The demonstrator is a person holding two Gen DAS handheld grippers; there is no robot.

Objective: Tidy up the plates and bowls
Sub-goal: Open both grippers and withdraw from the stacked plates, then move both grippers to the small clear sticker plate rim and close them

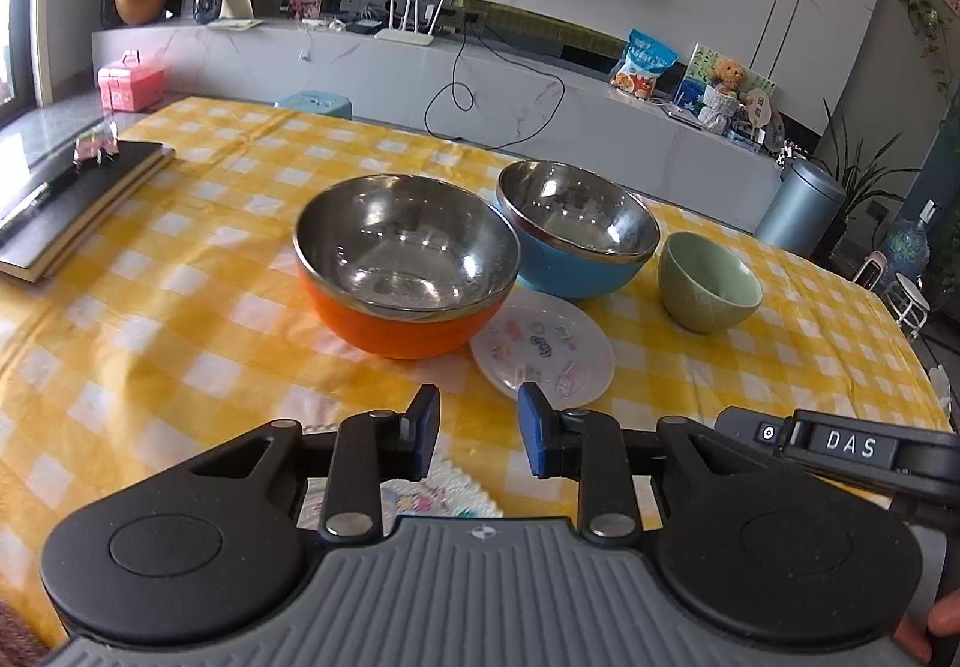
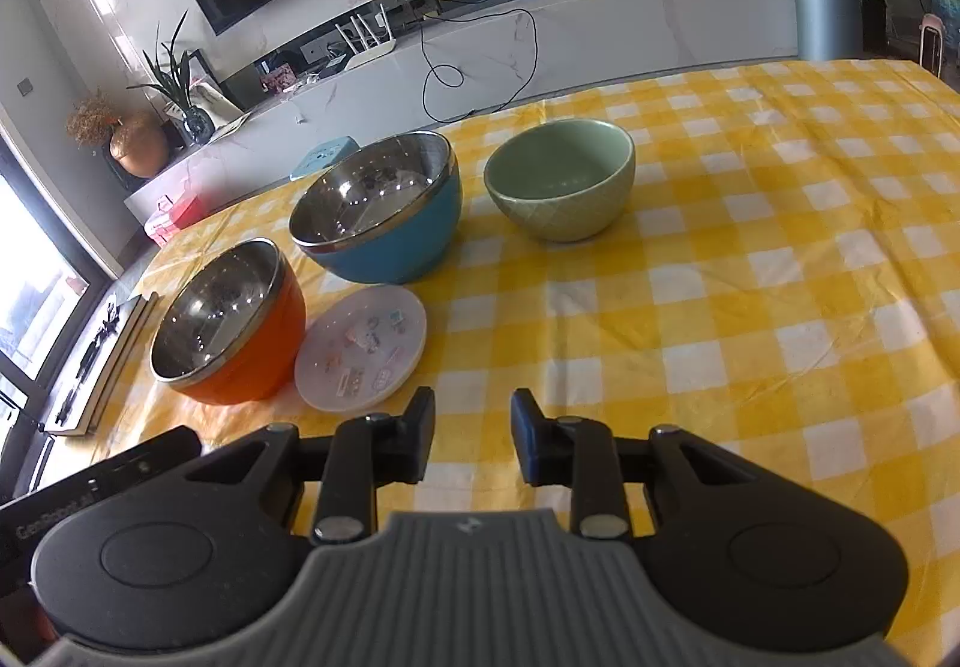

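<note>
An orange steel-lined bowl (image 1: 402, 271) (image 2: 231, 325), a blue steel-lined bowl (image 1: 579, 229) (image 2: 381, 211), a small green ceramic bowl (image 1: 708, 283) (image 2: 561, 178) and a small white plate with stickers (image 1: 543, 346) (image 2: 363, 346) stand on the yellow checked tablecloth (image 1: 180, 319) (image 2: 750, 277). My left gripper (image 1: 478, 430) is open and empty, just short of the plate and the orange bowl. My right gripper (image 2: 473, 436) is open and empty, just right of the plate's near edge. The right gripper's body shows at the right edge of the left wrist view (image 1: 852, 445).
Dark notebooks with a pen (image 1: 72, 199) (image 2: 102, 361) lie at the table's left edge. A patterned mat (image 1: 414, 493) lies under my left gripper. Beyond the table stand a marble TV console (image 1: 480, 85), a pink box (image 1: 129, 82) and a grey bin (image 1: 801, 205).
</note>
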